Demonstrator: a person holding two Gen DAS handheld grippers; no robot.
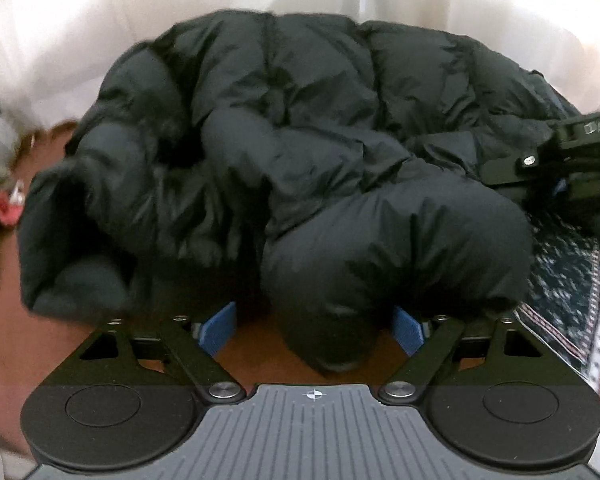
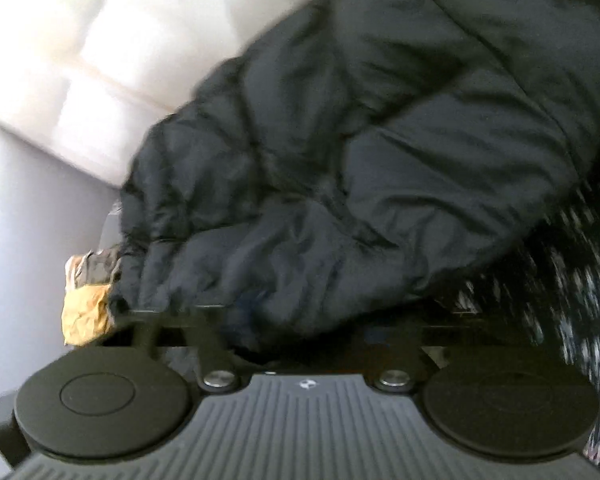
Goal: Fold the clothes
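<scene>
**A:** How far along are you with the folding?

**B:** Hardly begun, I'd judge. From my left wrist camera, the black puffer jacket (image 1: 300, 152) lies in a rumpled heap on the reddish-brown floor (image 1: 4, 336), its right edge over a dark patterned rug (image 1: 568, 276), white curtains (image 1: 100, 32) behind. No tidy fold shows anywhere. One padded sleeve (image 1: 380, 256) bulges toward me, and its end sits between the blue pads (image 1: 220, 326) of my left tongs (image 1: 312, 328).

**A:** Gripped?

**B:** Not that I can see. The left tongs stand fairly wide, the left pad clear of the fabric, the right one just beside it. My right tongs (image 1: 540, 164) show at the right edge, low against the jacket's side.

**A:** And from the right wrist?

**B:** It's blurred. The jacket (image 2: 360, 160) fills most of the picture, and its edge droops over my right tongs (image 2: 300, 320). Their fingers are buried in dark fabric; they look drawn narrow, seemingly pinching the hem, though I can't see the pads meet it. A crumpled tan thing (image 2: 86, 312) sits by the left finger.

**A:** How does the jacket look?

**B:** Thick, quilted, slightly shiny, full of air. I expect it'll spring back from any crease. All the folding remains.
</scene>
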